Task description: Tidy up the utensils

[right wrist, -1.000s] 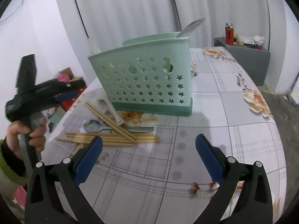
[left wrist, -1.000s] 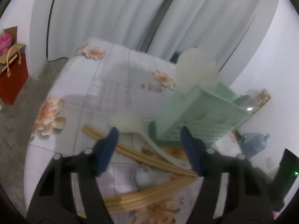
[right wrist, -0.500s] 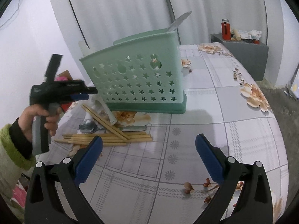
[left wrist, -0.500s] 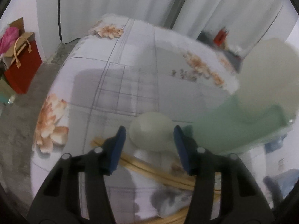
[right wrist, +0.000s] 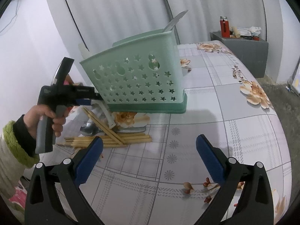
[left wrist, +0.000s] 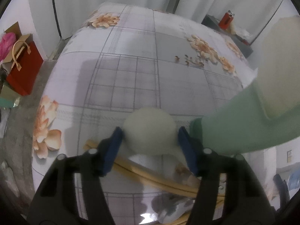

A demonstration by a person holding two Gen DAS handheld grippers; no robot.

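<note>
My left gripper [left wrist: 149, 135] is shut on the bowl of a white plastic spoon [left wrist: 150, 130], right beside the green utensil caddy [left wrist: 243, 127]. In the right wrist view the left gripper [right wrist: 84, 100] sits at the caddy's [right wrist: 138, 82] lower left corner, with the white spoon's handle [right wrist: 107, 115] slanting down to the table. Wooden chopsticks [right wrist: 112, 140] and a metal spoon [right wrist: 90, 130] lie in front of the caddy. A white utensil [left wrist: 281, 60] and a metal blade [right wrist: 175, 21] stand in the caddy. My right gripper [right wrist: 149, 158] is open and empty above the table.
The table has a floral checked cloth [right wrist: 225, 112]. A red bag [left wrist: 24, 69] stands on the floor at the left. A grey cabinet [right wrist: 243, 45] with a red bottle stands behind the table. Curtains hang at the back.
My left gripper has moved forward and down to the white spoon and closed on its bowl. The right gripper has stayed open, shifting slightly.
</note>
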